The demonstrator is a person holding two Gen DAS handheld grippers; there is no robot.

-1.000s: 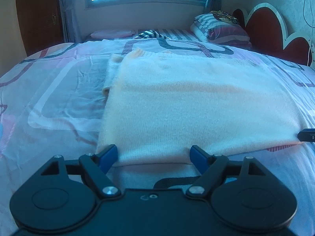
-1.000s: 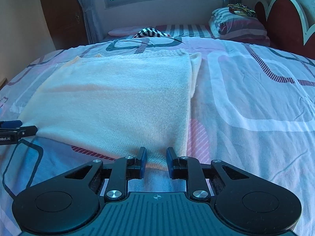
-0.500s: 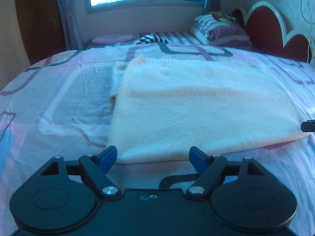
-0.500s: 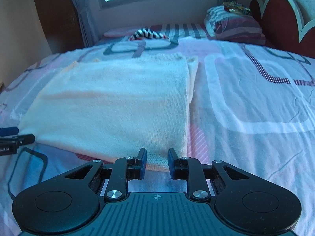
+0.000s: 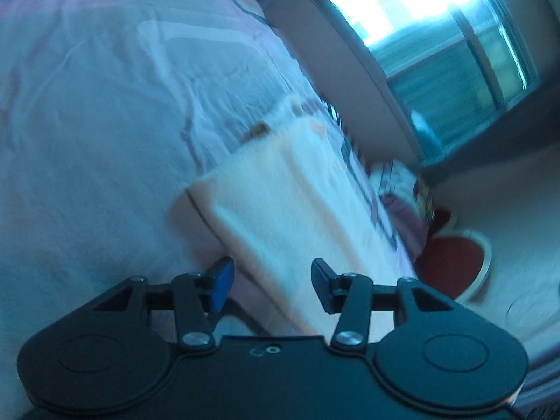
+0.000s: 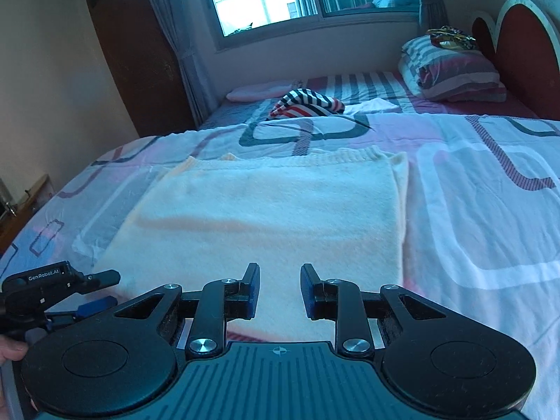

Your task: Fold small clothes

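Note:
A cream knitted sweater (image 6: 266, 217) lies flat and partly folded on the patterned bedspread (image 6: 472, 210). My left gripper (image 5: 271, 280) is rolled onto its side at the sweater's (image 5: 280, 217) near left corner. Its jaws are closing with the cloth's edge between them, and the pads stand off the cloth. In the right wrist view the left gripper (image 6: 113, 288) shows at the lower left, with a person's thumb below it. My right gripper (image 6: 280, 287) hovers over the sweater's near edge, jaws a little apart and holding nothing.
A striped garment (image 6: 308, 103) lies further up the bed. Striped pillows (image 6: 451, 70) are stacked against the red headboard (image 6: 518, 52) at the far right. A dark wardrobe (image 6: 133, 63) and a window stand beyond the bed.
The left gripper has rolled sharply onto its side, narrowed its jaws and moved onto the sweater's corner. The right gripper has lifted a little above the near edge.

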